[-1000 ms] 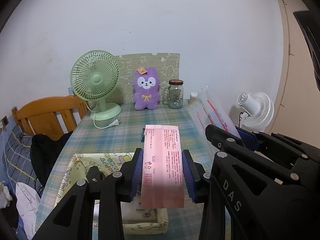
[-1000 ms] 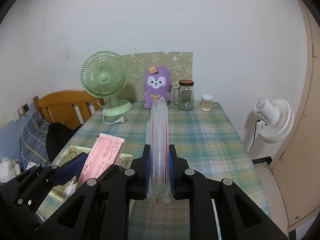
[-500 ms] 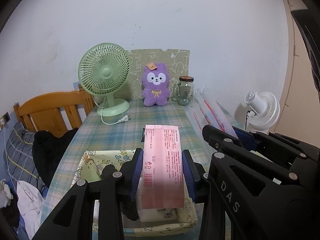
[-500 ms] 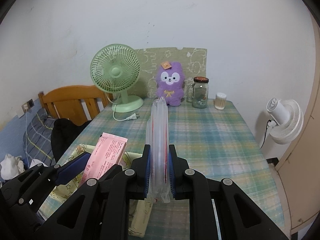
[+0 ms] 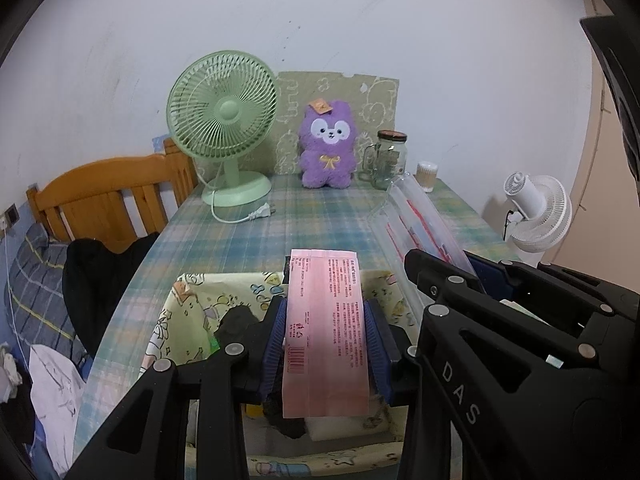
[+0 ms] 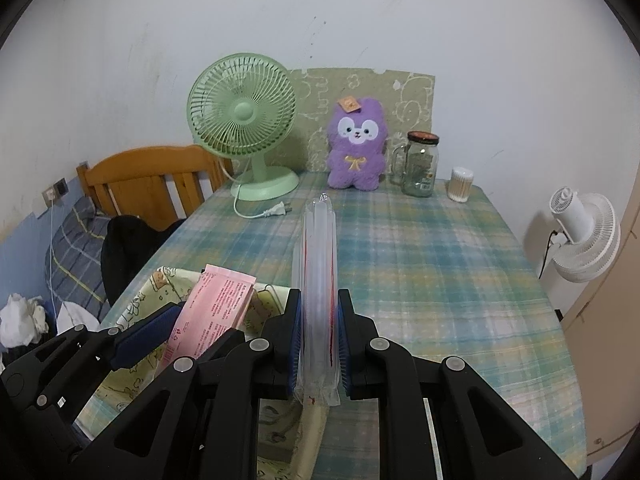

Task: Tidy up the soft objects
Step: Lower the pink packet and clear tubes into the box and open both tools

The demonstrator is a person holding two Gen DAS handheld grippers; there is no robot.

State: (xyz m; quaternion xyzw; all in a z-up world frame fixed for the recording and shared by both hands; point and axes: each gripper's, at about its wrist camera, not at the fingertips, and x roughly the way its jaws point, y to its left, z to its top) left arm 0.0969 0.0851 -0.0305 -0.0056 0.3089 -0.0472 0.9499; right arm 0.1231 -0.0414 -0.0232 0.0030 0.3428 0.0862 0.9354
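My left gripper (image 5: 326,334) is shut on a pink printed paper packet (image 5: 324,320), held flat above a yellow cartoon-print fabric basket (image 5: 188,304) at the table's near edge. Dark and white soft items lie inside the basket. My right gripper (image 6: 318,344) is shut on a clear plastic packet with red lines (image 6: 318,264), held edge-on and pointing at the far wall. From the right wrist view the pink packet (image 6: 216,308) and the basket (image 6: 148,296) sit at lower left. In the left wrist view the clear packet (image 5: 416,224) shows at right. A purple plush toy (image 5: 328,148) sits at the table's far end.
At the back stand a green desk fan (image 5: 224,120) with a loose plug cord, a glass jar (image 6: 420,164) and a cotton-swab tub (image 6: 460,184). The checked tablecloth (image 6: 420,264) covers the table. A wooden chair (image 5: 104,196) with dark clothing stands left, a white fan (image 6: 580,236) right.
Both grippers moved forward and down over the table with their packets held fast. The basket now lies under the left gripper, and the fan and plush toy look closer.
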